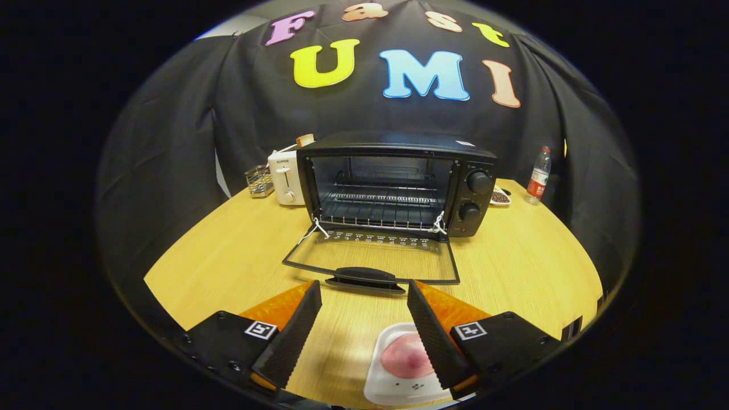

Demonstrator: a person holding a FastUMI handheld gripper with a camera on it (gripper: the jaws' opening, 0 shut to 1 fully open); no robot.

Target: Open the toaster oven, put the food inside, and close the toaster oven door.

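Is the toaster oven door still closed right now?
No, the toaster oven door lies folded down flat on the table, beyond the open hand-held gripper.

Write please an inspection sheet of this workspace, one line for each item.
Surface: wooden table, round edge.
Job's things: toaster oven, door folded down open, rack inside bare; white tray of pink food under the fingers.
Clutter: white toaster, wire basket, water bottle, small dish.
Gripper: open, holding nothing.
Cables: nothing seen.
Surroundings: black cloth wall.
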